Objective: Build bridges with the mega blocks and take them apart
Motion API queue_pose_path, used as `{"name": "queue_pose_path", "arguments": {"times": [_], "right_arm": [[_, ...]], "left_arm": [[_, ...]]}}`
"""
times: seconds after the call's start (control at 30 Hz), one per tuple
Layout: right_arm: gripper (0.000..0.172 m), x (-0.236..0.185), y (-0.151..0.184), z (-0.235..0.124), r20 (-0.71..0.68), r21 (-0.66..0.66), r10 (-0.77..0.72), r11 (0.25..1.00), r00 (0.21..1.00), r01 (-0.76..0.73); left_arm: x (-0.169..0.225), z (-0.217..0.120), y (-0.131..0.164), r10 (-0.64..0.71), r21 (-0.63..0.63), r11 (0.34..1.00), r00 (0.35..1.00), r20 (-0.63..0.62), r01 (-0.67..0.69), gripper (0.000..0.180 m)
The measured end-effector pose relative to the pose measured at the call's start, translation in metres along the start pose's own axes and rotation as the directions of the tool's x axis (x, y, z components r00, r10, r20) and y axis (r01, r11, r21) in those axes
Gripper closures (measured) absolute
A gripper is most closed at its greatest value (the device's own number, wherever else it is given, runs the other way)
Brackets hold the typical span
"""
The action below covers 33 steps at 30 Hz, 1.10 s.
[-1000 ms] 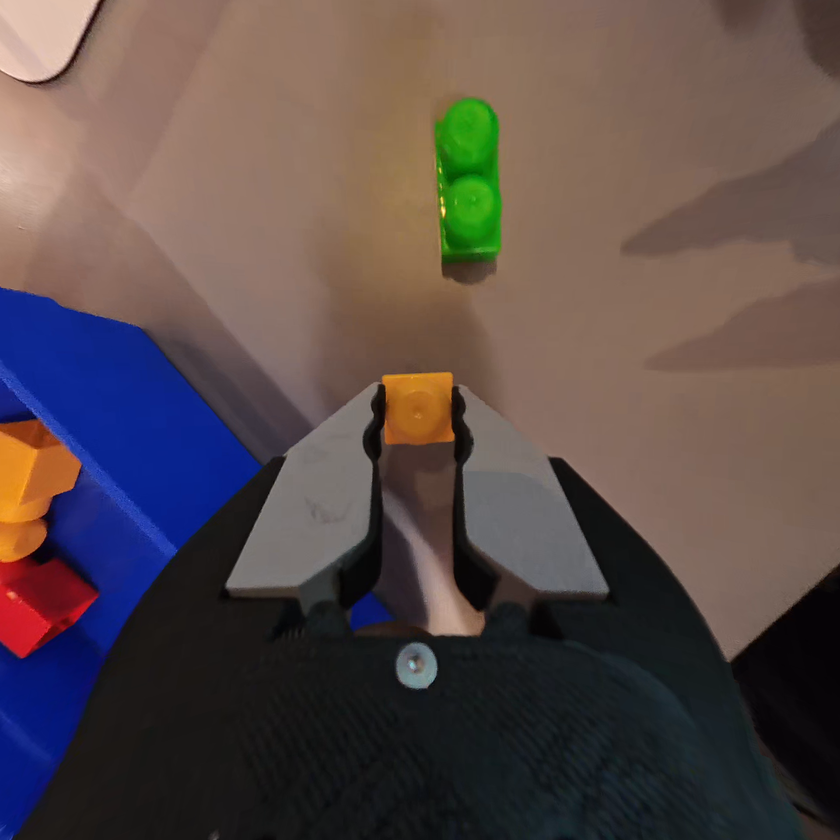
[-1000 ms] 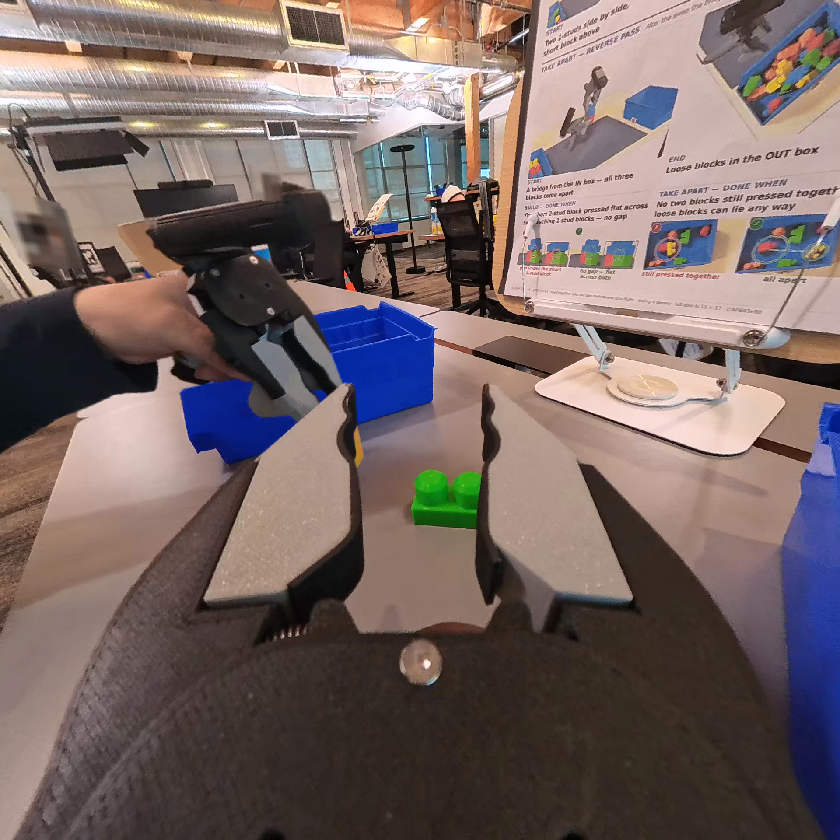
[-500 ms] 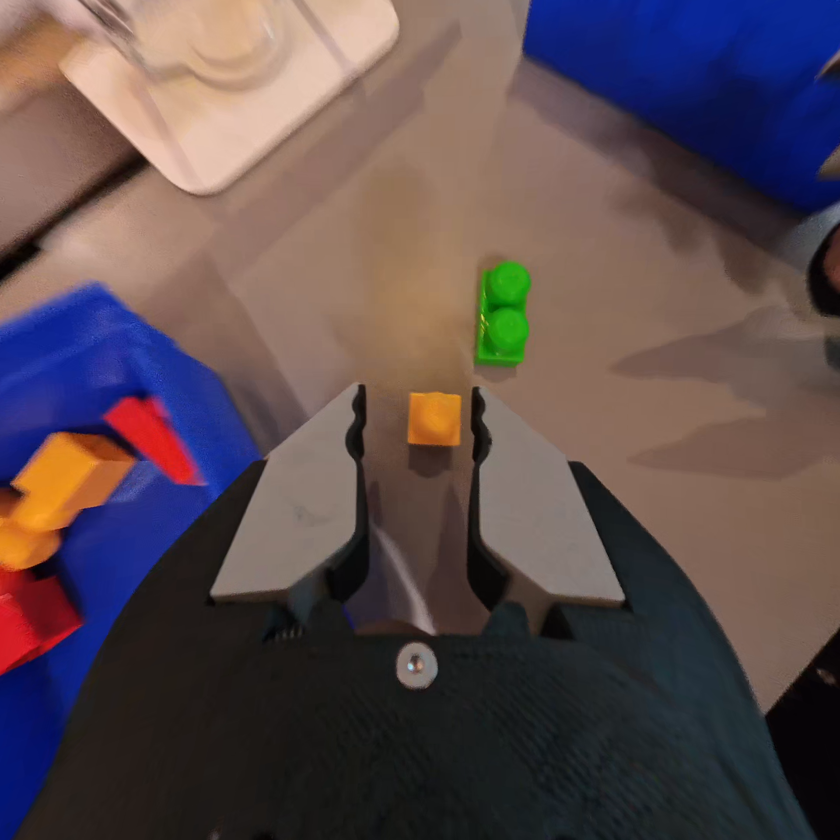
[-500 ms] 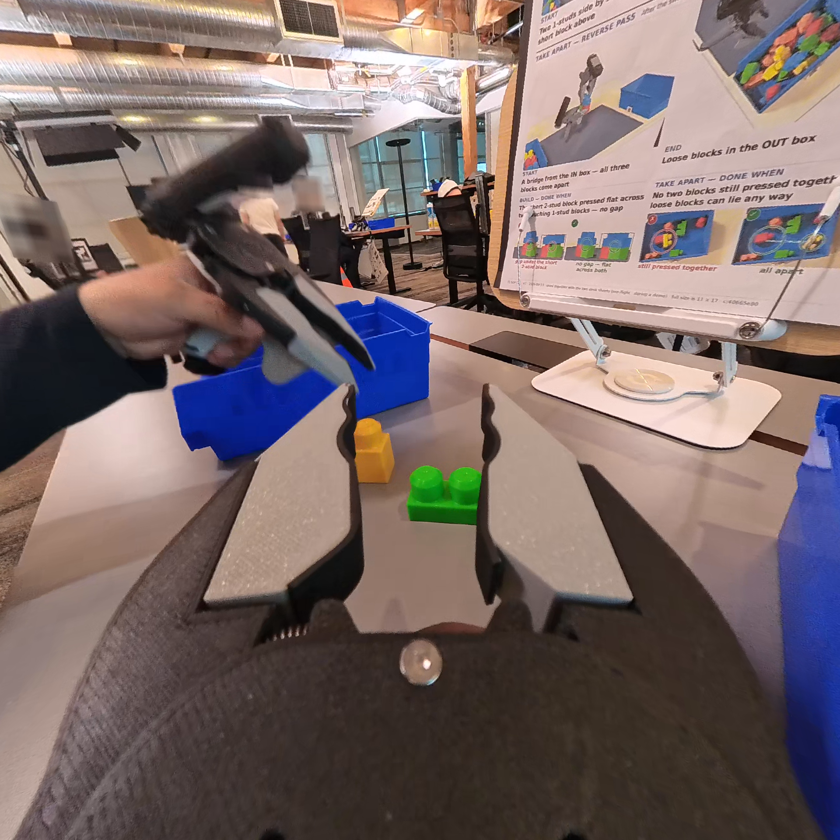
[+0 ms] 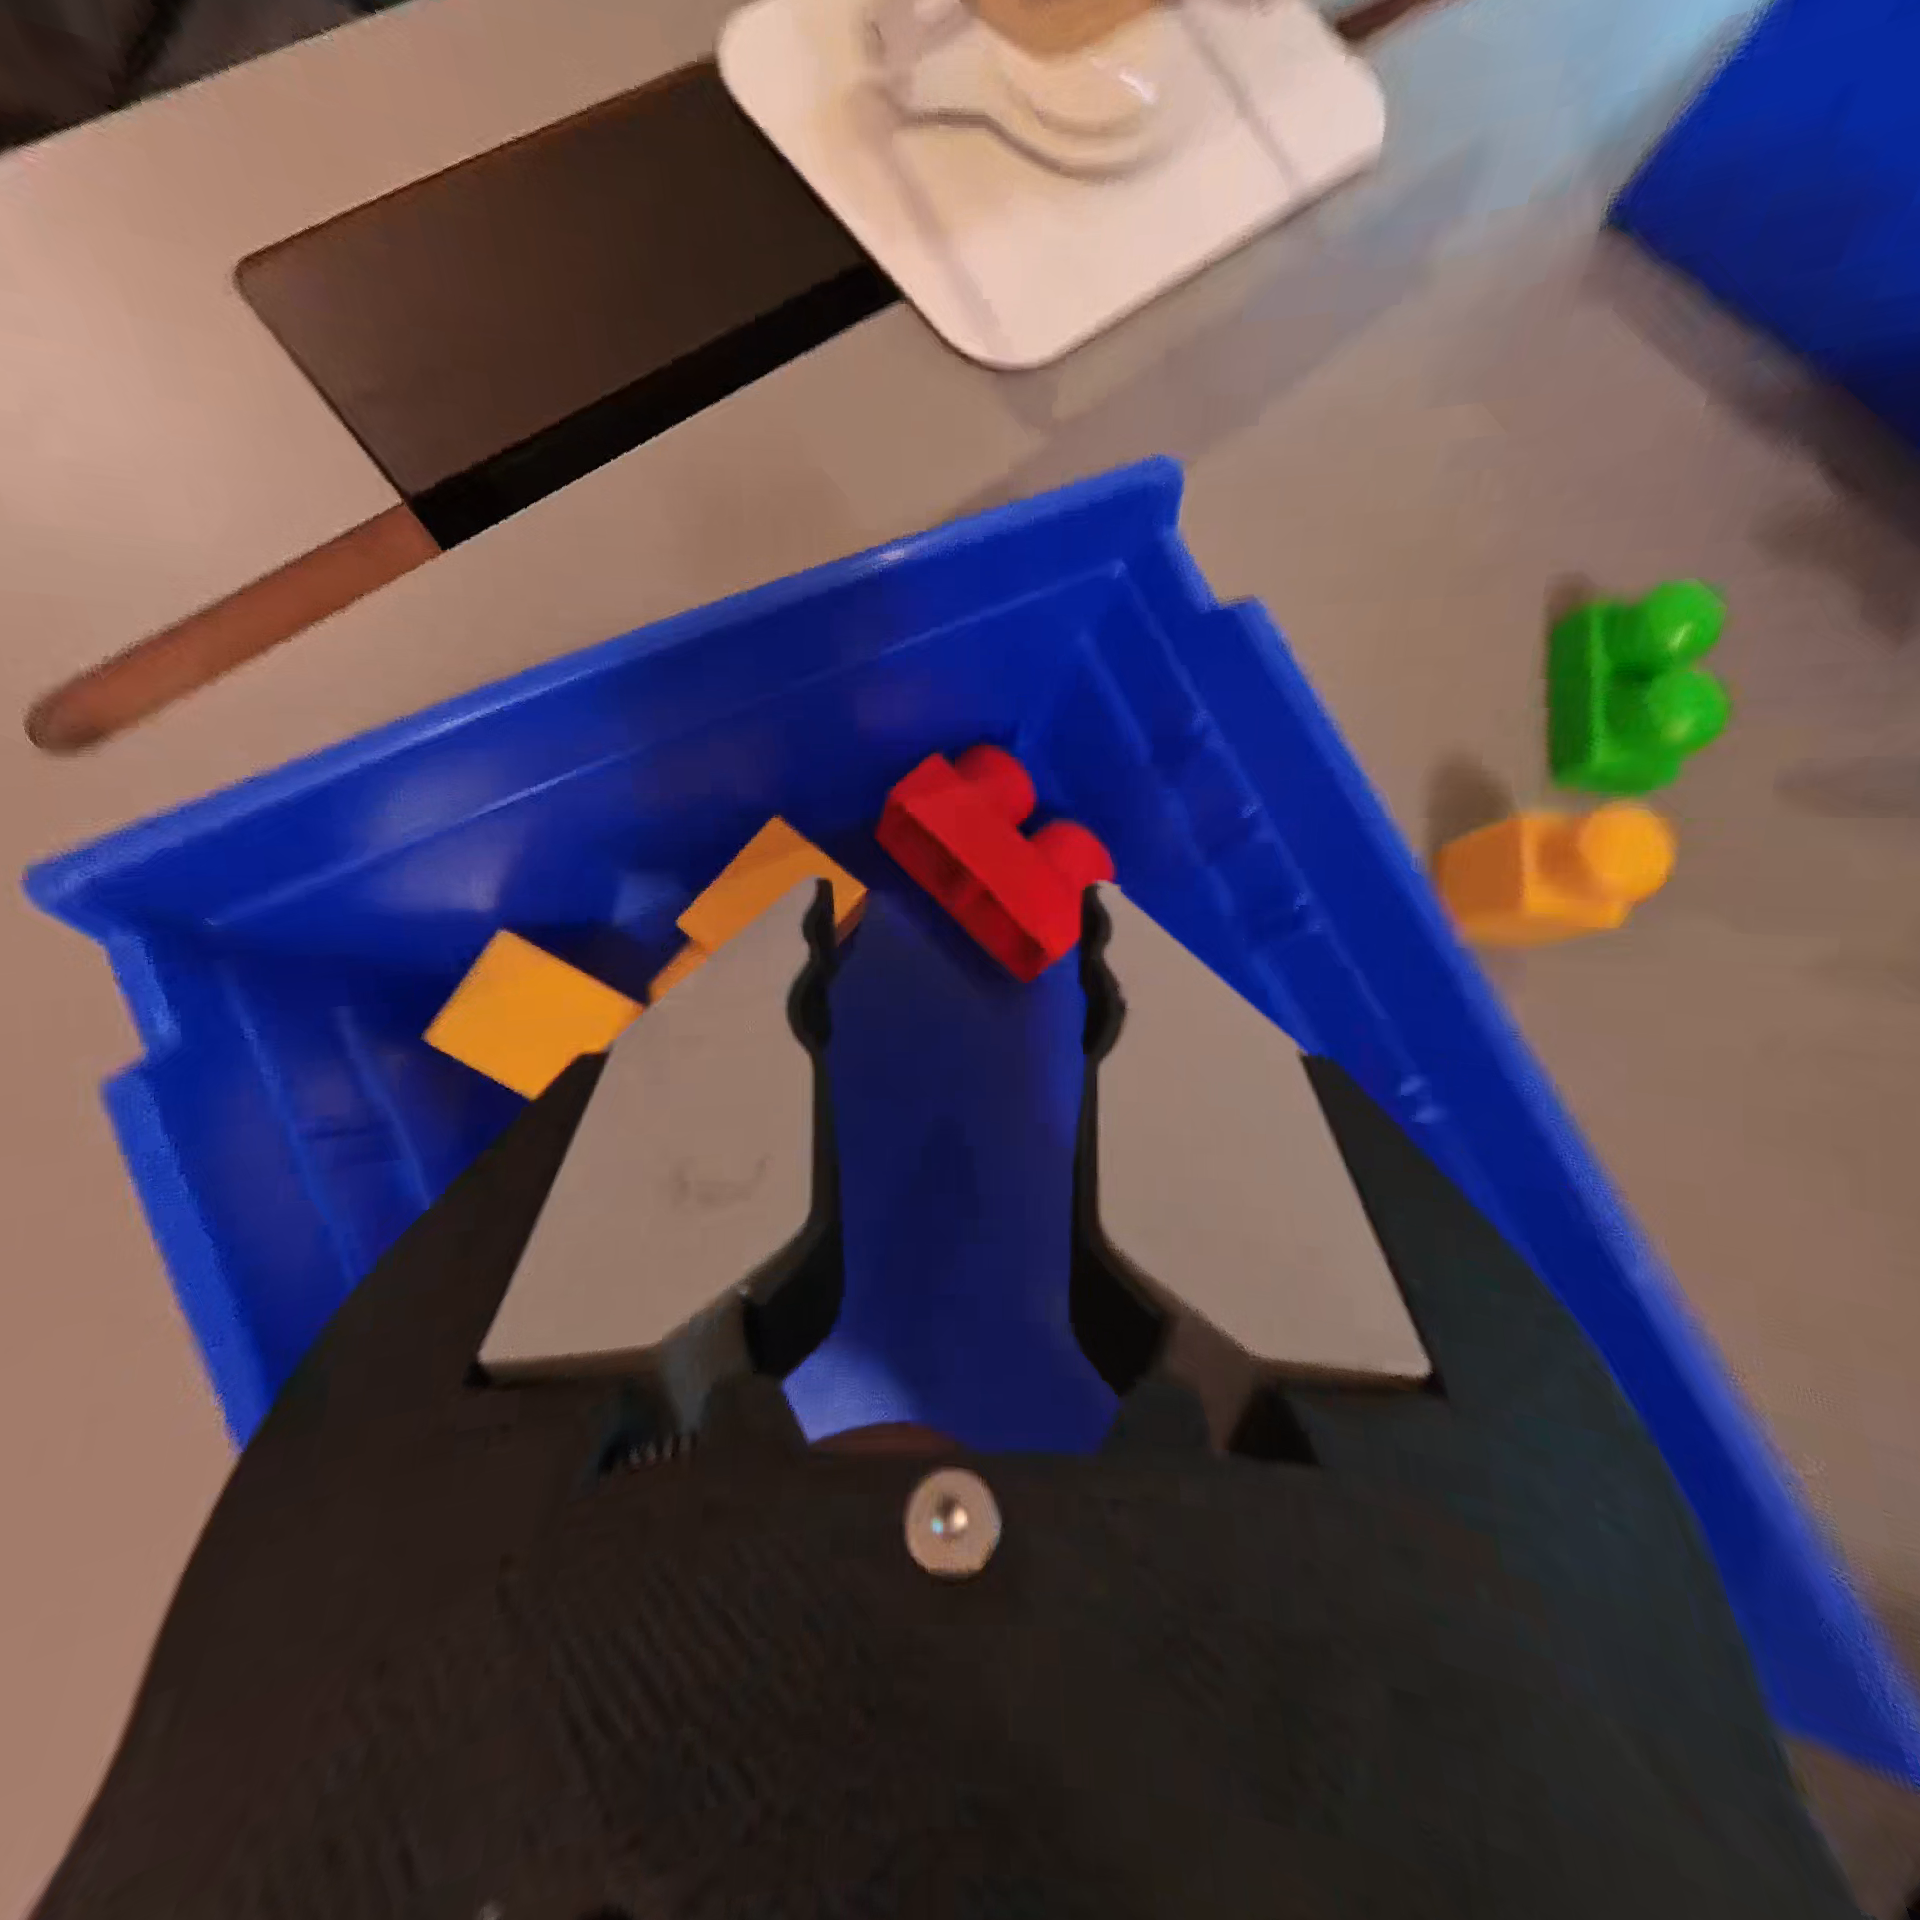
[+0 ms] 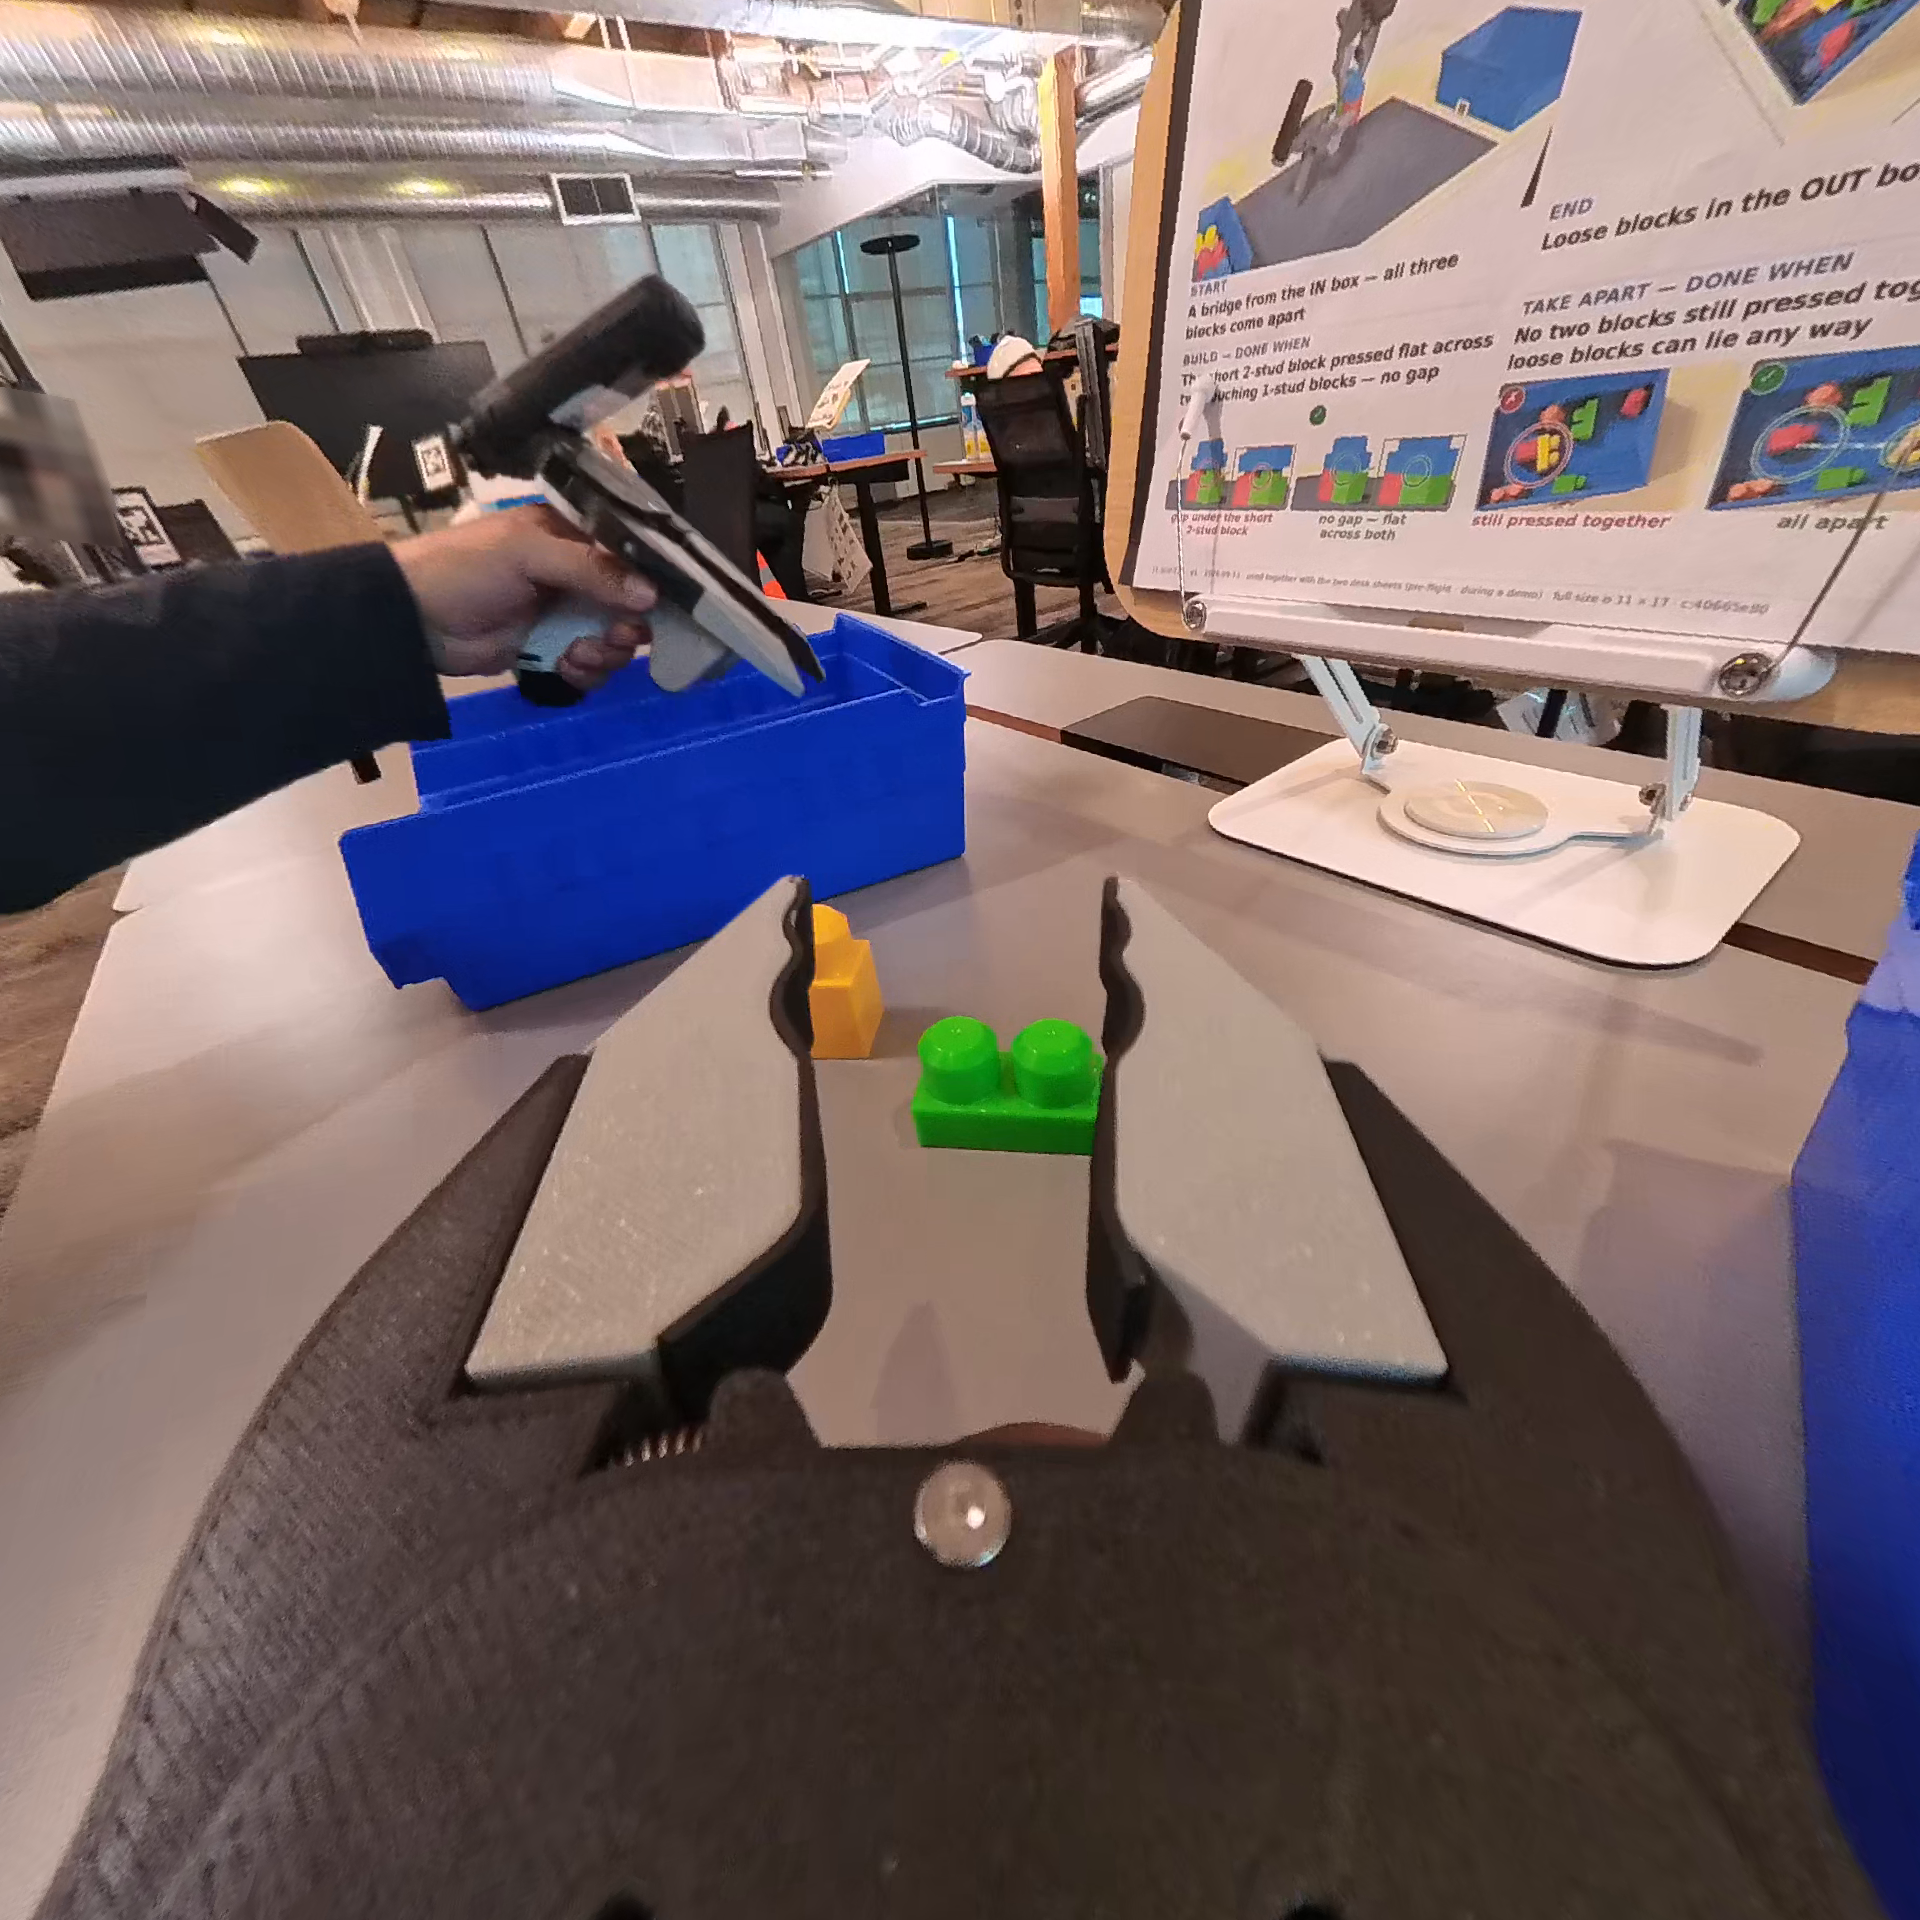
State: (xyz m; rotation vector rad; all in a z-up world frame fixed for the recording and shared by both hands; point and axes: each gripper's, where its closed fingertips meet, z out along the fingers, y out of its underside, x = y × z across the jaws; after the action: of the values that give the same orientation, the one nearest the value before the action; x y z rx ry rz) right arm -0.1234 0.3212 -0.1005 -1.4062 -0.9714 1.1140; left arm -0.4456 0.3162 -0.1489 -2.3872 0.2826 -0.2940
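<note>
Grey table [image 6: 1455,1091] carries everything; only my right wrist view shows the open office behind, the instruction board on its white stand [image 6: 1507,831], and the hand [image 6: 499,592] holding my left gripper [image 6: 800,675] over the blue bin [image 6: 644,831]. A second blue bin [image 6: 1860,1351], right of my right jaws, is cut off at the frame edge.

Only my left view shows the bin's [image 5: 623,707] contents, though blurred: one red two-stud block [image 5: 977,873] just ahead of my left jaws' right tip, and two orange pieces [image 5: 520,1008] ahead-left, partly hidden by my fingers.

On the table I count one green two-stud block [image 6: 1008,1091] and one orange one-stud block [image 6: 842,987], beyond my right gripper [image 6: 951,894].

Both jaws stand wide, gripping nothing.
</note>
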Motion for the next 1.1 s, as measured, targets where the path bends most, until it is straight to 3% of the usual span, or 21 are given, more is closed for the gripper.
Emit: {"name": "queue_pose_path", "arguments": {"times": [0.1,0.23,0.4,0.47,0.5,0.7,0.83,0.93,1.1], "right_arm": [[0.12,0.002,-0.002,-0.002,-0.005,0.011,0.01,1.0,1.0,-0.01],[0.12,0.003,-0.004,-0.002,0.003,0.018,0.028,0.999,1.0,-0.028],[0.12,0.002,-0.001,0.0,0.014,0.007,0.034,0.999,0.999,-0.035],[0.12,0.002,-0.002,-0.001,0.018,0.01,0.038,0.999,0.999,-0.038],[0.12,0.002,-0.003,-0.001,0.02,0.012,0.041,0.999,0.999,-0.041],[0.12,0.001,-0.004,-0.002,0.029,0.019,0.061,0.998,0.998,-0.061],[0.12,-0.003,-0.007,-0.003,0.039,0.031,0.059,0.998,0.998,-0.06],[0.12,-0.006,-0.009,-0.003,0.041,0.035,0.045,0.998,0.998,-0.046],[0.121,-0.011,-0.006,-0.001,0.047,0.027,0.024,0.999,0.999,-0.025]], "left_arm": [[-0.016,0.007,0.015,0.172,-0.112,0.979,0.985,0.012,-0.17,0.123],[-0.034,0.019,0.023,0.345,-0.229,0.917,0.938,0.036,-0.328,0.123],[-0.061,0.038,0.045,0.444,-0.446,0.811,0.895,0.046,-0.379,0.123],[-0.072,0.044,0.053,0.483,-0.531,0.758,0.873,0.067,-0.379,0.127],[-0.07,0.047,0.06,0.479,-0.562,0.737,0.877,0.042,-0.375,0.138],[-0.061,0.044,0.064,0.473,-0.592,0.724,0.88,0.052,-0.354,0.145],[-0.042,0.022,0.061,0.429,-0.532,0.779,0.901,0.067,-0.332,0.146],[-0.02,-0.002,0.051,0.456,-0.48,0.796,0.887,0.074,-0.369,0.146],[0.038,-0.038,0.035,0.546,-0.463,0.75,0.837,0.031,-0.472,0.146]]}}
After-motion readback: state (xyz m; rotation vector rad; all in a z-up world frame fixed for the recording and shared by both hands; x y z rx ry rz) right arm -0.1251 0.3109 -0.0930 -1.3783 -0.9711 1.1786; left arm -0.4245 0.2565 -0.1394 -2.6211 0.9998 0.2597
